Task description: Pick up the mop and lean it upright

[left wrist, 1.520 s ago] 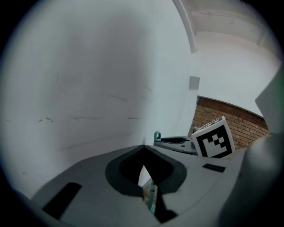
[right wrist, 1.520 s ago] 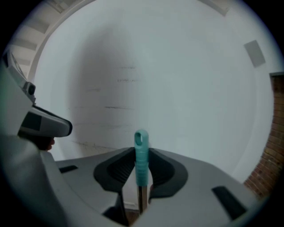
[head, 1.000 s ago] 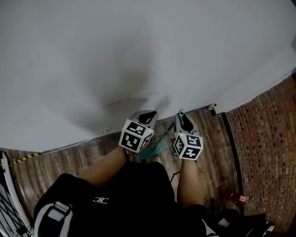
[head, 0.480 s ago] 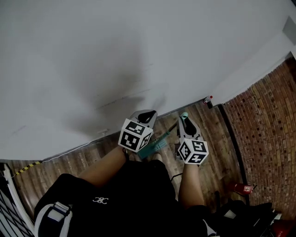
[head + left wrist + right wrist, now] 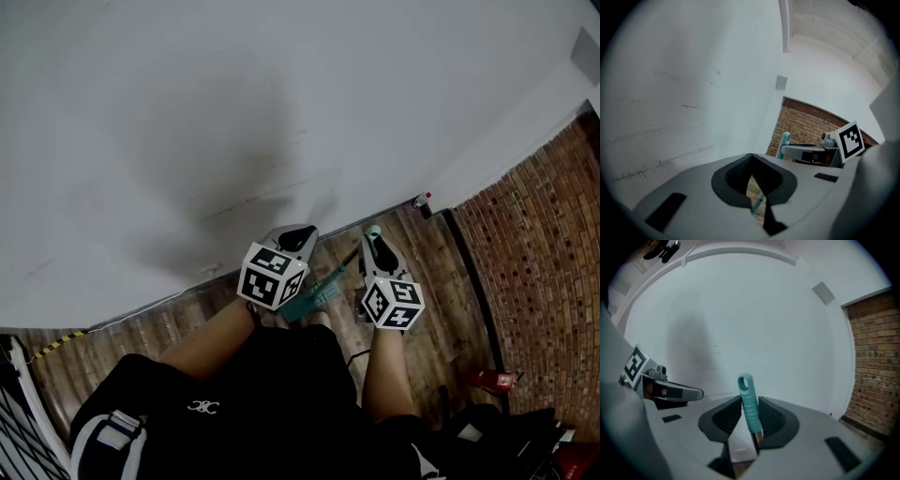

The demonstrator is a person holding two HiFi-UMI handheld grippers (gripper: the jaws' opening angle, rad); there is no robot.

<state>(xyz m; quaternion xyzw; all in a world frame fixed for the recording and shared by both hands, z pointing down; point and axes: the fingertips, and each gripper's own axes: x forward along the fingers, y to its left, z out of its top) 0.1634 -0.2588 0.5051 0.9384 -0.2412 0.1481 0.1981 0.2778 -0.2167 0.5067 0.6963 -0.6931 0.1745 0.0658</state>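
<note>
Mop [image 5: 749, 401]: it stands nearly upright close to the white wall [image 5: 234, 112]. Your right gripper [image 5: 750, 405] is closed on its teal ribbed handle, just below the hanging loop. The mop head [image 5: 309, 298] sits low over the wooden floor [image 5: 169, 319], between your two grippers. Your left gripper [image 5: 751, 157] is closed with nothing in it, beside the shaft and not touching it. The mop looks light and stiff, though long and bottom-heavy. The ribbed grip is the surest hold, because the bare metal shaft below may slip. No containers are in view.
</note>
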